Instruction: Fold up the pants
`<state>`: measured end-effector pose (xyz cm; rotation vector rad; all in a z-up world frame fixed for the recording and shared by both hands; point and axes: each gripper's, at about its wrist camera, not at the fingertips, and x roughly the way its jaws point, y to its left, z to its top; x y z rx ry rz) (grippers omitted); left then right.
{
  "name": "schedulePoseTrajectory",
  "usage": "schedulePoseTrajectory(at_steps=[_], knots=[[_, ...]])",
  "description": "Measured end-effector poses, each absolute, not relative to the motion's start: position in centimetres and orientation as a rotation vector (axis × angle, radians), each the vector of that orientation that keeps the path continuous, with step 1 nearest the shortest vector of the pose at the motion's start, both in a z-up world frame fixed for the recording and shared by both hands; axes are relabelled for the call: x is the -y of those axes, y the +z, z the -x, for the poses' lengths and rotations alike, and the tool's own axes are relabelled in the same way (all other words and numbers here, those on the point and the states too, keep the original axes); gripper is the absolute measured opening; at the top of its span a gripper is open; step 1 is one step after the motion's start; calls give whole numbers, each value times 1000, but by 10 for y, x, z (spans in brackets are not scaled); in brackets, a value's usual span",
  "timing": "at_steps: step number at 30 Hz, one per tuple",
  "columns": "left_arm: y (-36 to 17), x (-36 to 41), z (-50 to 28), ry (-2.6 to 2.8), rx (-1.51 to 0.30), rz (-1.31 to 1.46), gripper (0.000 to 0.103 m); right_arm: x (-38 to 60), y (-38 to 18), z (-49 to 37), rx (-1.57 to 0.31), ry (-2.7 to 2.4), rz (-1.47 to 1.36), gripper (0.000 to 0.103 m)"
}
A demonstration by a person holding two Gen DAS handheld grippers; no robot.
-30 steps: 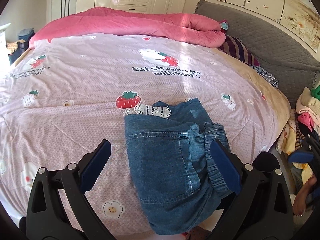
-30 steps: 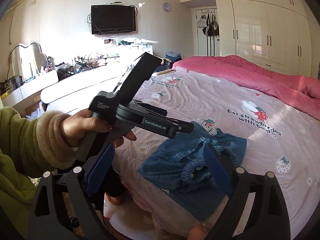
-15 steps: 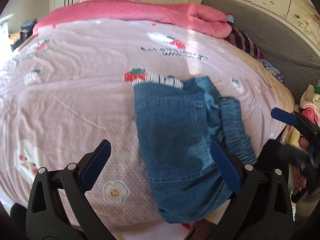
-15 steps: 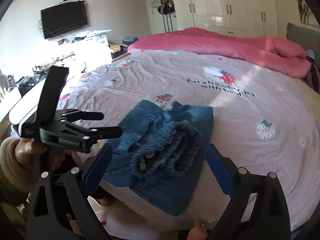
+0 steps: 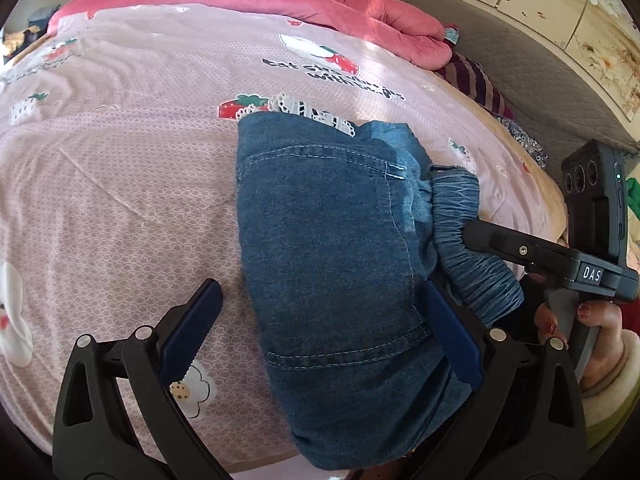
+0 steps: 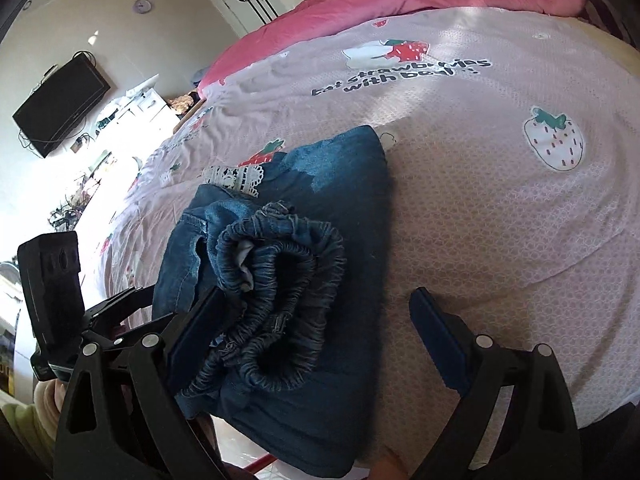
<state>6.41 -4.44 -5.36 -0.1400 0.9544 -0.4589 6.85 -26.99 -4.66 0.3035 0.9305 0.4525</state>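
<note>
Blue denim pants (image 5: 332, 248) lie folded in a bundle near the front edge of the pink strawberry bedspread (image 5: 120, 184), with a white lace trim (image 5: 304, 110) peeking out at the far end. My left gripper (image 5: 320, 332) is open and low over the near end of the bundle, its right finger against the denim. In the right wrist view, the gathered elastic waistband (image 6: 280, 280) sits on top of the pants (image 6: 344, 184). My right gripper (image 6: 316, 336) is open and straddles the waistband. Its body (image 5: 532, 252) shows in the left wrist view with a tip at the waistband.
A rolled pink quilt (image 5: 280, 4) lies across the far side of the bed. A grey headboard (image 5: 520, 64) and a striped pillow (image 5: 476, 80) are at the right. A wall TV (image 6: 60, 108) and cluttered dresser (image 6: 132, 108) stand off the bed. The bed edge lies just below the pants.
Both grippers have moved in closer to the pants. The right gripper has swung round from facing the room and now straddles the waistband. Both stay open.
</note>
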Motion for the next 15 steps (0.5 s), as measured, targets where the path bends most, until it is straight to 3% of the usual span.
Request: schedulePoseTrajectory(at_steps=[6,9,11,12,13,15], knots=[[-58,50,-65,-427,-955,102,93,265,-49,-68,-933,440,-266,89],[-57,52,-65,-420,-948,98,93,260,-47,-68,-943,502,-290,65],[-56,54,-66,-437,-938,108,83,260,-48,-70,-948,516,-306,59],[-55,58,-67,-442,-934,105,72,260,-49,-71,-948,526,-329,52],[-53,60,-66,-439,-926,100,67,261,-48,-72,-942,533,-351,42],[-48,63,-65,-437,-907,89,53,257,-41,-67,-901,533,-311,35]])
